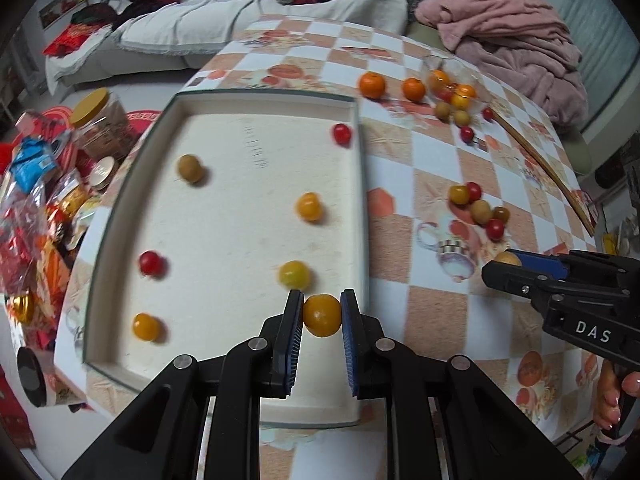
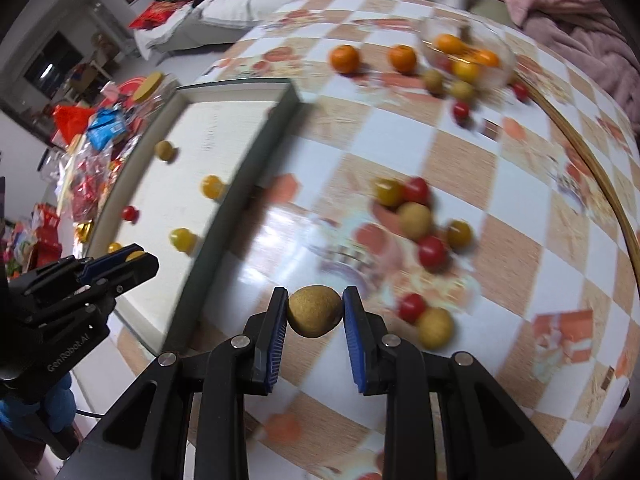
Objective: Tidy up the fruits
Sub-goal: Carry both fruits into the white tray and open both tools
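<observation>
My left gripper (image 1: 322, 314) is shut on a yellow-orange tomato (image 1: 322, 316) above the near right part of the white tray (image 1: 362, 200). Several small red, yellow and tan fruits lie in the tray. My right gripper (image 2: 315, 312) is shut on a tan round fruit (image 2: 315, 311) above the checkered tablecloth, right of the tray (image 2: 240, 184). It also shows in the left wrist view (image 1: 505, 260). The left gripper shows at the left of the right wrist view (image 2: 134, 258). A cluster of loose fruits (image 2: 416, 212) lies ahead of the right gripper.
Two oranges (image 1: 372, 85) (image 1: 413, 89) sit at the far side beside a clear glass bowl (image 1: 472, 76) holding more fruit. A thin wooden hoop (image 1: 544, 164) lies at the right. Snack packets and a jar (image 1: 96, 124) crowd the left edge. A pink blanket (image 1: 508, 28) lies beyond.
</observation>
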Motion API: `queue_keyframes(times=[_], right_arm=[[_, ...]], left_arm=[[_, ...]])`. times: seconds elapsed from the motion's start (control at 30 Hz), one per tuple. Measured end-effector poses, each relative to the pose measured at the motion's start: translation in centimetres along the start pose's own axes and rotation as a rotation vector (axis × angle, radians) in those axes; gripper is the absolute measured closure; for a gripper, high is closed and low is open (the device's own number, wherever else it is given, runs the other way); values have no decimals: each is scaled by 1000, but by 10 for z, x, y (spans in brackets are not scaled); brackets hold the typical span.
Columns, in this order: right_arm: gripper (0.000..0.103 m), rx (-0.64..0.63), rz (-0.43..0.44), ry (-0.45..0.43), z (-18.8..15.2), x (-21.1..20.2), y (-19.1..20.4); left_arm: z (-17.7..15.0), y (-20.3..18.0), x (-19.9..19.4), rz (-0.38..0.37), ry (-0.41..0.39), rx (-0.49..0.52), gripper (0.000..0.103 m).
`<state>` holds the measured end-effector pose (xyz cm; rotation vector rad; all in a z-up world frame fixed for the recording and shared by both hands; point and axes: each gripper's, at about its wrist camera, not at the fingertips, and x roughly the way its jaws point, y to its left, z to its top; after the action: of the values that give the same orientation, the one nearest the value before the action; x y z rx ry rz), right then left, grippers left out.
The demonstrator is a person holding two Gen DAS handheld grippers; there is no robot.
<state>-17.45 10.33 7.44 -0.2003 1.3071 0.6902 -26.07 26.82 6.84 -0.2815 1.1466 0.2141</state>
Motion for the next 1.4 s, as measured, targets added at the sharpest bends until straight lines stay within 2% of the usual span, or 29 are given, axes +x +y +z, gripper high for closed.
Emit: queue_keyframes(times=[0.23,0.4,0.9,1.3,1.37,1.4], right_arm=[[72,-77,44,2,21,14,50],[73,-99,73,13,36,30,76],[72,-143,92,50,66,74,118],[70,-180,64,95,68,101,130],[62,-184,73,98,70,102,133],[59,-187,74,97,70,102,134]], left_arm=[[-11,43,2,60,1,-69,83],[-17,60,11,92,20,-88,83],[-22,70,27,127,42,-81,83],[-22,70,34,155,68,-53,81],[-21,70,34,166,68,-53,58],[-22,71,33,167,60,-59,34]])
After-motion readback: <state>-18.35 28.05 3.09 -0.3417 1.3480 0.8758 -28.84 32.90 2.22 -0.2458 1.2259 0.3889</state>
